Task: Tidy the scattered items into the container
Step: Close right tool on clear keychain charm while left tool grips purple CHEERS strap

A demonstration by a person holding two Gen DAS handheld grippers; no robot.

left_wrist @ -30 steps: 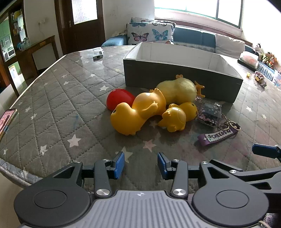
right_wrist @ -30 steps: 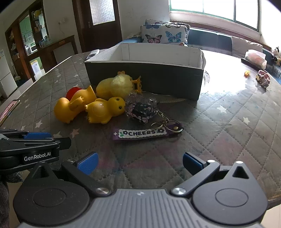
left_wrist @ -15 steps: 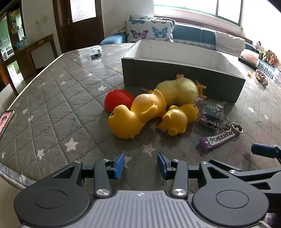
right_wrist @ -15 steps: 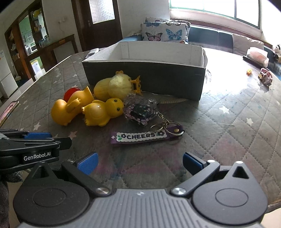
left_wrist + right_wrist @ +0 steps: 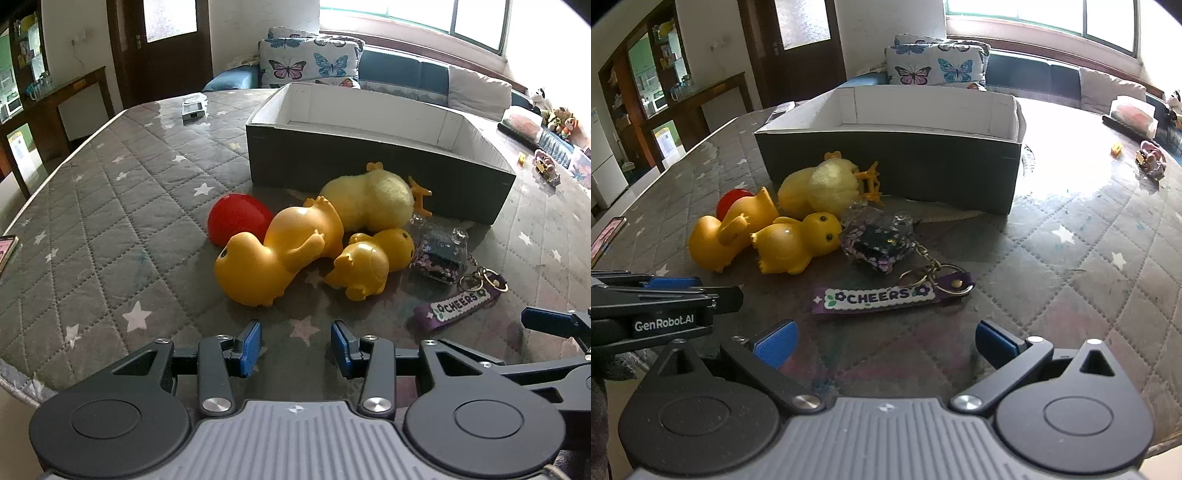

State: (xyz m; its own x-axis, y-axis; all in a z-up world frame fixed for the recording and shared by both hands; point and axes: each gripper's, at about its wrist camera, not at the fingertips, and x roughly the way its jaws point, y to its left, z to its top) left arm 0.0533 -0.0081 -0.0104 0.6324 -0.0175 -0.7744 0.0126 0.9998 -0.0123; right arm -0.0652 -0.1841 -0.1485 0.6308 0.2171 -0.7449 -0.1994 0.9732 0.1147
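Hovering low at the near edge of the bench (image 5: 110,206), both tools are sitting empty, each lined up on its own share of the pile. The left tool (image 5: 295,345), at the bottom centre of its view, is holding its blue pads a moderate gap apart, aimed at the large rubber duck (image 5: 280,254) lying on its side in mid-frame; that gap looks narrower than the duck's body, so I'd guess it needs widening or a grip on a thinner part. The right tool (image 5: 884,339) is standing much wider apart, pointing at the flat "CHEERS" key tag (image 5: 882,295) just beyond its pads, probably because a flat strap wants a broad, low approach.

The toys are crowding together in the centre of both views, right against the near wall of the grey box (image 5: 369,166): a red ball (image 5: 236,221) tucked behind the large duck, a small rubber duck (image 5: 369,266) touching it, a fuzzy yellow chick (image 5: 369,203) leaning by the box wall, and a glittery pouch (image 5: 879,243) chained to the key tag's ring. The box is sitting open-topped in the upper middle; no items are visible inside it, so the tidying seems barely begun. Being so close, each item should need only a short lift over the wall.
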